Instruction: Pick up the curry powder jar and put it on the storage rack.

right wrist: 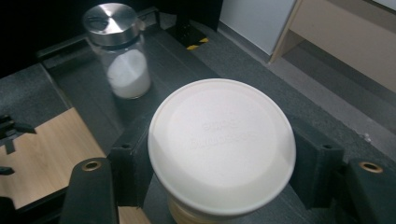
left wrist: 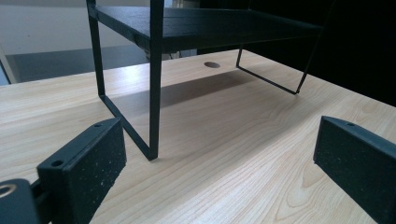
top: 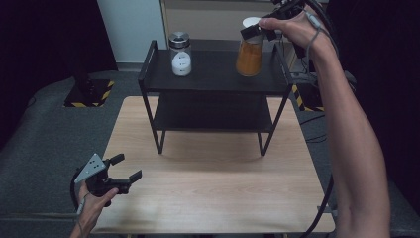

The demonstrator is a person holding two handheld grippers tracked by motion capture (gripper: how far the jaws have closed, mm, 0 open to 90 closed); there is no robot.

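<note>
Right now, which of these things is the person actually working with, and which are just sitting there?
In use, as far as I can judge:
- right gripper, jaws closed around the jar's neck
- orange powder jar with white lid
- black shelf it stands on

Sitting idle:
- white powder shaker
- left gripper, open above the wooden table

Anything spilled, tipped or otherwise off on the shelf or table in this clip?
Nothing stands out. The jar of white powder stands upright on the black shelf, and the right gripper grips the orange-filled jar just under its white lid. The left gripper is open over the table. No spill shows.
</note>
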